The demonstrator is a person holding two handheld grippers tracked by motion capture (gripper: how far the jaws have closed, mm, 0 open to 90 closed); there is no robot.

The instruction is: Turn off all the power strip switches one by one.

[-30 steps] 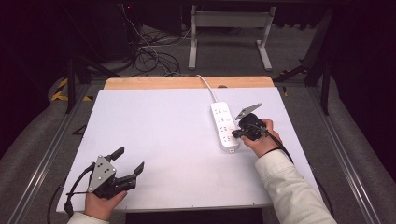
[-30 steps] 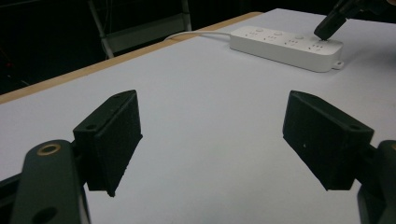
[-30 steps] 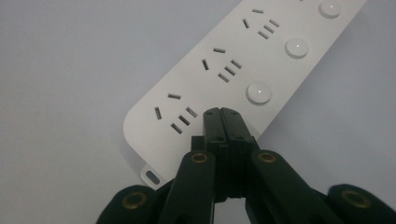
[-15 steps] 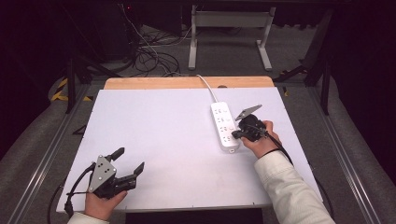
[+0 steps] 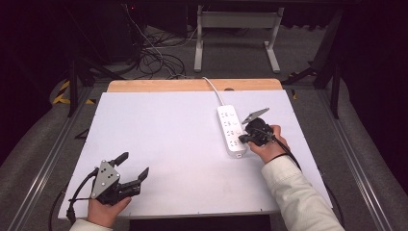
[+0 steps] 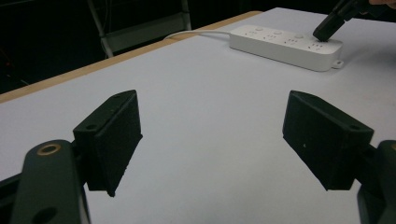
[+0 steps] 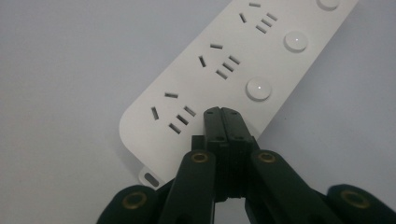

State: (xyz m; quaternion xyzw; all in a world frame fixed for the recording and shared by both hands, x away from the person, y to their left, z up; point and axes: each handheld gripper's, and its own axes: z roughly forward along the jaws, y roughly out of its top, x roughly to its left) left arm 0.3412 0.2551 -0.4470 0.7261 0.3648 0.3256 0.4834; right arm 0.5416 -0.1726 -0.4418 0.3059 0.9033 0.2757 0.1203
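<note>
Right gripper point(image 5: 246, 138) pressed to the near end of a power strip point(image 5: 230, 129).

Its jaws are closed together, tips down on the strip's top where the nearest button would be, probably pressing it. The strip lies right of centre on the white table point(image 5: 163, 130), long axis running near to far. The left gripper point(image 5: 130, 168) rests wide open at the near left, well apart.

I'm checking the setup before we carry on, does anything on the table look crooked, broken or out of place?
Nothing stands out. The white power strip lies flat and looks intact, its sockets free of plugs. The right gripper, jaws closed, sits at the strip's near end where a switch button would be. The left gripper is open near the table's front edge.
</note>
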